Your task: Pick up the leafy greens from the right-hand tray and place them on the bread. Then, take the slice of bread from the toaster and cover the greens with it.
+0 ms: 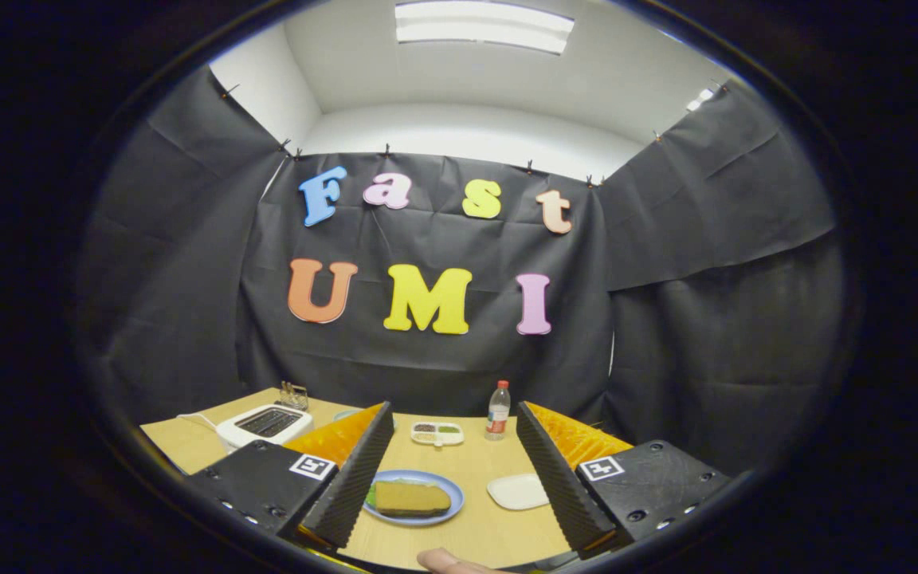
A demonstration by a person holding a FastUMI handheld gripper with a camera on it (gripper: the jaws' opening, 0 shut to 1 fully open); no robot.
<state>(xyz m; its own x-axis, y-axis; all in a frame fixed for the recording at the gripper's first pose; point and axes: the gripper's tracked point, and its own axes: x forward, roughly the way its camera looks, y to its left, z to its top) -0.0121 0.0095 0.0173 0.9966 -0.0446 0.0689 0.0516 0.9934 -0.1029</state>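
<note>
bread on plate, greens peeking beneath; we judge slice light, crumbly, best pinched by crust edges. jaws open, empty.

The gripper fingers stand wide apart over the table. Between them lies a plate with bread. Bare tabletop runs beyond it to a small dish and bottle; a toaster blocks the left.

Bottle near wall, small divided dish, wooden table
</note>
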